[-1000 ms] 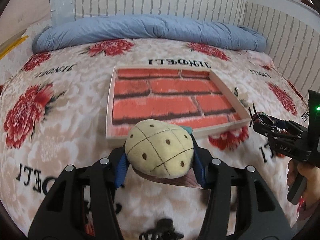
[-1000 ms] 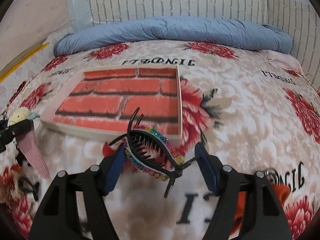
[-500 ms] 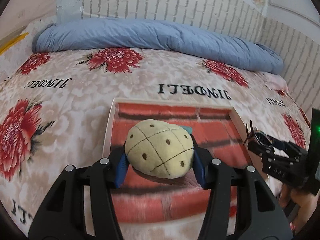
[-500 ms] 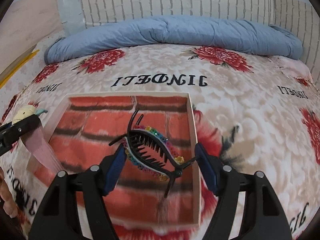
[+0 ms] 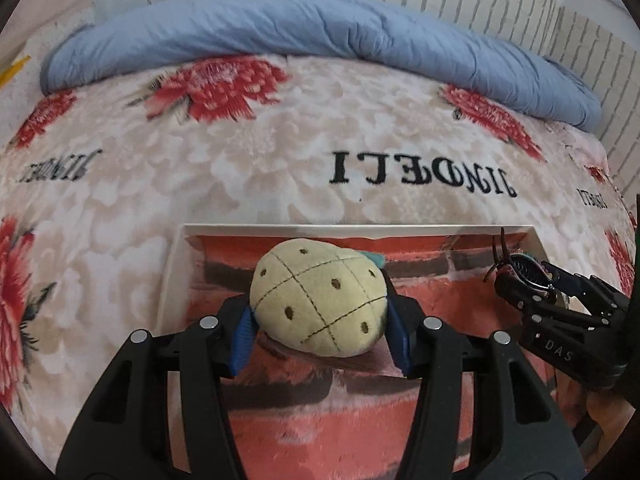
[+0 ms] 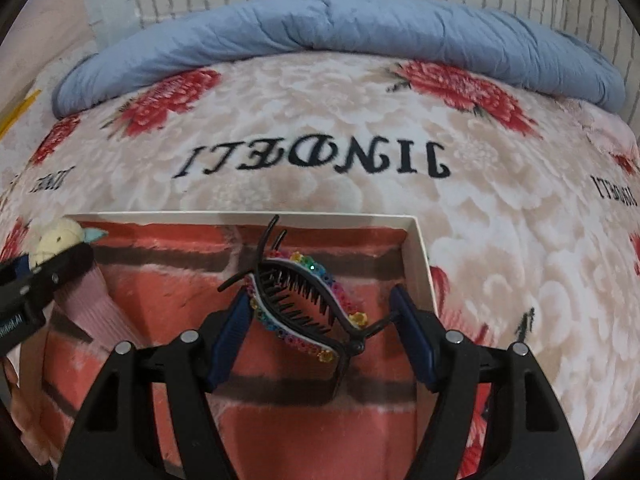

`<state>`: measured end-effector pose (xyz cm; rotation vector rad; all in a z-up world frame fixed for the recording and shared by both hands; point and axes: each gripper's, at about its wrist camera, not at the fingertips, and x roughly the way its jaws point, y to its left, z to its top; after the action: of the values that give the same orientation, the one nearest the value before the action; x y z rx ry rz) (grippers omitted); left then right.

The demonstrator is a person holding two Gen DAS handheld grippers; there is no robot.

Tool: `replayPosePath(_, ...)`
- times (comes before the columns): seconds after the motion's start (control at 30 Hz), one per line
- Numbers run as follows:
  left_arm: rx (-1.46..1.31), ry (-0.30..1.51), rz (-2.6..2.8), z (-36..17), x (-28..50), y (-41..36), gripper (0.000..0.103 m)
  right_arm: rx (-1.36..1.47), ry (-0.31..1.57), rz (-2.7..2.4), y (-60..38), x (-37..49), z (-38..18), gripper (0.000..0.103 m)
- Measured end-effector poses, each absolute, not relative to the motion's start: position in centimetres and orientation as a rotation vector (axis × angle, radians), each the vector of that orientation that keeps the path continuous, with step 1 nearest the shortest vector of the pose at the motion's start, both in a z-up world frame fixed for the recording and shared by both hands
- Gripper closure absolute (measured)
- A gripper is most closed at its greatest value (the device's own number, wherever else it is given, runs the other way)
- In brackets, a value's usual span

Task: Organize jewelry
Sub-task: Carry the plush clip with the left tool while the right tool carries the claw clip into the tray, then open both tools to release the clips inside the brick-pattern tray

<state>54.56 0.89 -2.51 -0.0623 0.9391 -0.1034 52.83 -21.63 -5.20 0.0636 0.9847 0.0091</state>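
Over the tray (image 5: 176, 276), left gripper (image 5: 320, 320) grips plush clip (image 5: 320, 300); right gripper (image 6: 320, 316) grips hair claw (image 6: 304, 304).

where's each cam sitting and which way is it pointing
Left wrist: sits on the left hand-held gripper, looking along its fingers over the brick-print tray toward the blue duvet; it grips the pineapple plush clip.
Right wrist: sits on the right hand-held gripper, facing the same way, gripping the rainbow claw clip.
Shared: tray, floral blanket, duvet; each view also catches the other gripper at its edge.
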Motion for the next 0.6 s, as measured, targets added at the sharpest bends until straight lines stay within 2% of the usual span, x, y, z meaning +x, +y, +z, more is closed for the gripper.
replayPosePath(0.37, 0.014, 1.006, -0.054, -4.9, 56.4, 0.1, 0.047, 0.071, 1.082, 0.012, -21.6, 54.5, -6.8, 0.033)
replayPosePath(0.6, 0.081, 0.977, -0.041, -2.8, 55.3, -0.2, 0.045, 0.055, 1.055, 0.02, -21.8, 53.6, -5.5, 0.031)
